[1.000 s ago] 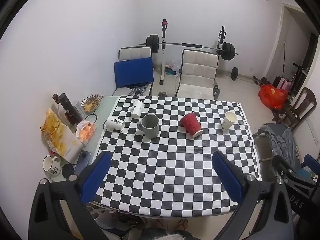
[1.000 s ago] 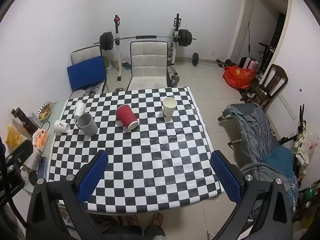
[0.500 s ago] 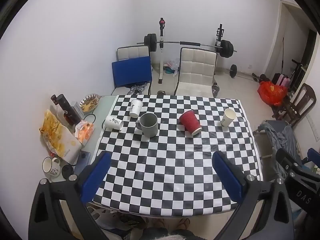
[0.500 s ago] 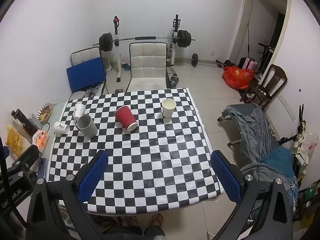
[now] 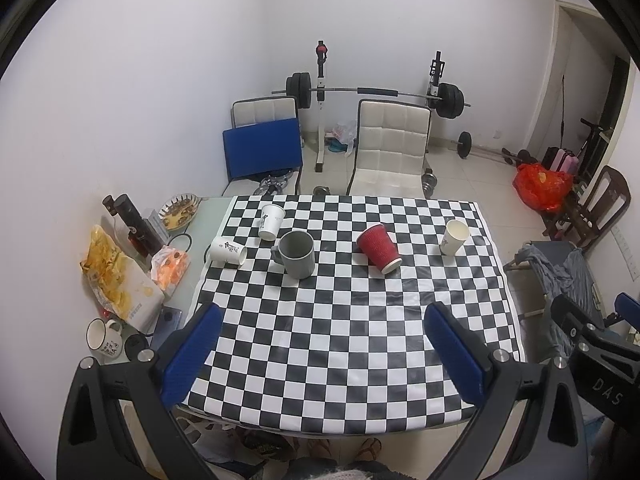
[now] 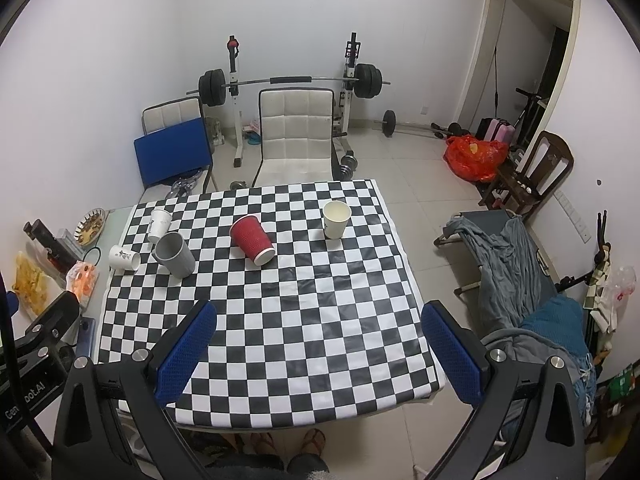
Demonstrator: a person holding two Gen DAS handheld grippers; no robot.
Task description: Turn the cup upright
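A red paper cup (image 5: 378,247) lies on its side on the checkered table (image 5: 352,320), its mouth toward me; it also shows in the right wrist view (image 6: 253,239). A white paper cup (image 5: 227,249) lies on its side at the table's left edge (image 6: 124,257). My left gripper (image 5: 326,354) is open and empty, high above the near table edge. My right gripper (image 6: 320,350) is open and empty, likewise high over the near edge. Both are far from the cups.
A grey mug (image 5: 297,253), a white printed cup (image 5: 271,221) and a cream cup (image 5: 455,237) stand upright. Snacks, a bottle (image 5: 134,224) and a mug (image 5: 102,336) sit on the left side surface. Chairs (image 5: 390,152) and a barbell rack stand behind.
Both grippers have risen and drawn back a little, so the table looks slightly smaller and farther. The cups have not moved.
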